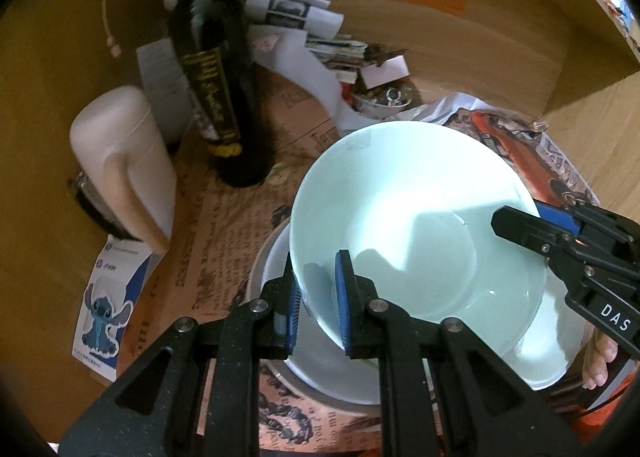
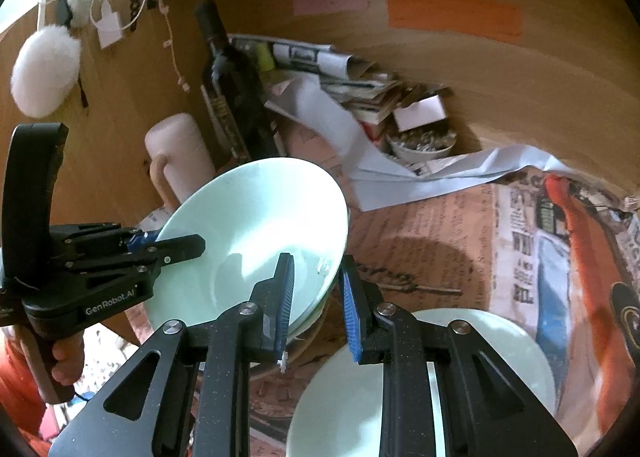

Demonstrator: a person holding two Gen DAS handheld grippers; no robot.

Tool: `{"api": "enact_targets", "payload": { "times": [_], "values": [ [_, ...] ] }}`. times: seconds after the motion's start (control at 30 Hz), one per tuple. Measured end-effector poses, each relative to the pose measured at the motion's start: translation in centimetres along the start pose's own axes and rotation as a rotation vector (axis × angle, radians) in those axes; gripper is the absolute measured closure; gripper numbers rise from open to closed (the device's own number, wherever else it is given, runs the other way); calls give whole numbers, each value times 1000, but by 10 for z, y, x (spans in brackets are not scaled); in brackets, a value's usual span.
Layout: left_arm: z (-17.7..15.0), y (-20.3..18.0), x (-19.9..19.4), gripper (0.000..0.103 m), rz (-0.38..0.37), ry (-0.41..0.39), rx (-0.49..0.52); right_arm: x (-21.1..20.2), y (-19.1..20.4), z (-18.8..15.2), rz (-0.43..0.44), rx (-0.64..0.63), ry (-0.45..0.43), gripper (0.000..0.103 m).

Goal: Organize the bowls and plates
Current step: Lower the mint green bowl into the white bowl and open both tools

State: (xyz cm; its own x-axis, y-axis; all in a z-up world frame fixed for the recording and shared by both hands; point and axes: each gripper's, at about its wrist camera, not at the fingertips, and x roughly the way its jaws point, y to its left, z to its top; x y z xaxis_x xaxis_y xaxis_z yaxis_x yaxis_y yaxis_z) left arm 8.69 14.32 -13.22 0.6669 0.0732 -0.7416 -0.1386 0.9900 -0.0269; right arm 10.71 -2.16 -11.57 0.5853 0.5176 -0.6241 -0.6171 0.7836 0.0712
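Left wrist view: the left gripper clamps the near rim of a pale green bowl, one blue pad inside the wall and one outside. The bowl hangs tilted above a white bowl that sits on the newspaper-covered surface. At right, the right gripper pinches the opposite rim, so the bowl is carried between both hands. A dark wine bottle and a white jug stand to the far left, just beside each other.

Right wrist view: the right gripper has its jaws narrow on the bowl's right rim, though the outer pad seems to stand slightly off the wall. The left gripper holds the far-left rim. A pale green plate lies near right on the newspaper, apart from the bowl. A small dish of odds and ends sits far back among papers.

The step in hand appears to be stacking: the green bowl is being brought over the white one. The next move likely calls for levelling the bowl, centring it over the white bowl's mouth, and lowering both hands together before either grip lets go.
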Motion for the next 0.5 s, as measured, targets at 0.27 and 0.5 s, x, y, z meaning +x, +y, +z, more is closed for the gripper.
{"api": "enact_targets", "payload": {
  "times": [0.27,0.5],
  "values": [
    [-13,15,5,87,20,17,-25,18,11,-7,11,-15,49,82],
    [-15,11,5,87,68,1,8,22,13,-11,13,-19,60,80]
  ]
}}
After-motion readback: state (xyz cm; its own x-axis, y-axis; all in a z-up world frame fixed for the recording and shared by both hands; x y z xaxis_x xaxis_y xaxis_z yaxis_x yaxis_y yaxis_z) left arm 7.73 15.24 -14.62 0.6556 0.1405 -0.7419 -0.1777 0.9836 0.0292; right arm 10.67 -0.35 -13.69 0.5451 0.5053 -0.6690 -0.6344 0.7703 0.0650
